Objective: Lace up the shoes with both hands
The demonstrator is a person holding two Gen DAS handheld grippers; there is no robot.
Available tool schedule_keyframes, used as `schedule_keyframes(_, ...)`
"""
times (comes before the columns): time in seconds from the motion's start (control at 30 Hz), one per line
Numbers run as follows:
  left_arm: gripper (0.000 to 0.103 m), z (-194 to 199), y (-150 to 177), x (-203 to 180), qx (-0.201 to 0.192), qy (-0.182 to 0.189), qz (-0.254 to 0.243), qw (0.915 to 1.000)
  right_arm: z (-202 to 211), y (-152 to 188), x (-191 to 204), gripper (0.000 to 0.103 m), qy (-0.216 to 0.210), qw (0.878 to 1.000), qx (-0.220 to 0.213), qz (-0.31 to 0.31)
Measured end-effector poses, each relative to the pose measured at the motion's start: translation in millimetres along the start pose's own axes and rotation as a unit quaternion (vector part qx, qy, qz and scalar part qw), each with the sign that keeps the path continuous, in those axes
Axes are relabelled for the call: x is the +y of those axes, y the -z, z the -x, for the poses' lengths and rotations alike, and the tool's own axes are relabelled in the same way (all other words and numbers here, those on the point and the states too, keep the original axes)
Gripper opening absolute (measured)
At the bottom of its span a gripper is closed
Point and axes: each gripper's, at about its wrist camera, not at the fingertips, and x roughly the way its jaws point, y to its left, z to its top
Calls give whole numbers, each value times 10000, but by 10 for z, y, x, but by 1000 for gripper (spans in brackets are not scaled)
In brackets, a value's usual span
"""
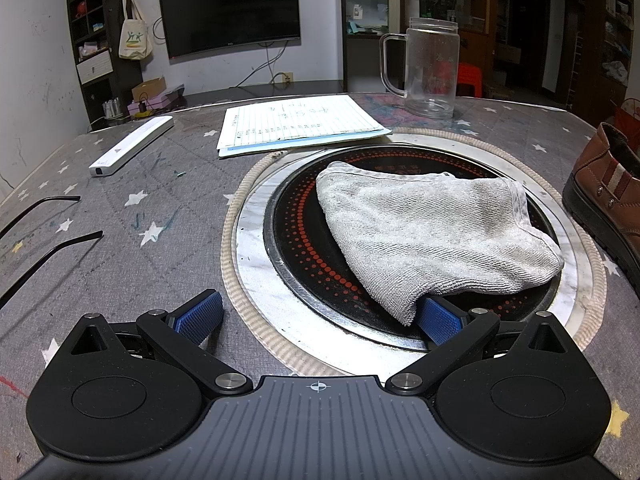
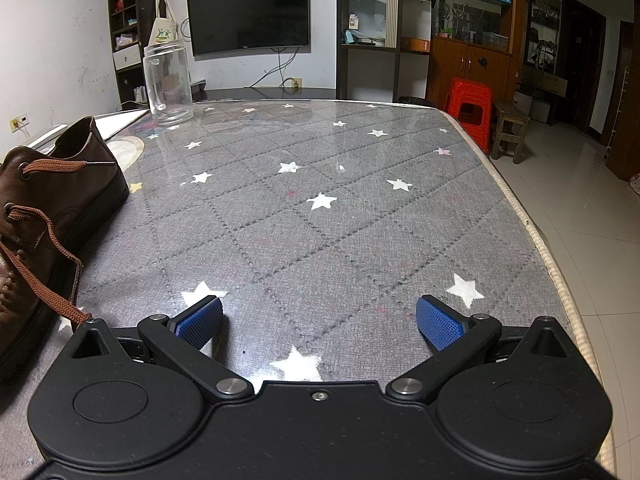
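Left gripper (image 1: pixel 320 318) gapes; grey cloth (image 1: pixel 432 236) drapes its right pad.

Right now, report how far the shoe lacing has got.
Barely begun. Done: the brown lace passes through some eyelets of the brown shoe, its end loose. In hand: nothing; left gripper and right gripper are both open. Left: grasping the lace and the remaining lacing.

Pretty clearly someone's living room at home: wall-mounted TV (image 2: pixel 249 14), cluttered bookshelves (image 1: pixel 93 28), a glass-door cabinet (image 2: pixel 468 20), red plastic stool (image 2: pixel 469 110), tiled floor (image 2: pixel 580 184).
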Motion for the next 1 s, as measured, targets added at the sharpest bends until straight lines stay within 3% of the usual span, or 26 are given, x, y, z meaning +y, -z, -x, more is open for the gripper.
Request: schedule_keyframes(1.0,103,7,4,-13,0,0,0,10000,0,0,0,103,0,10000,0,0)
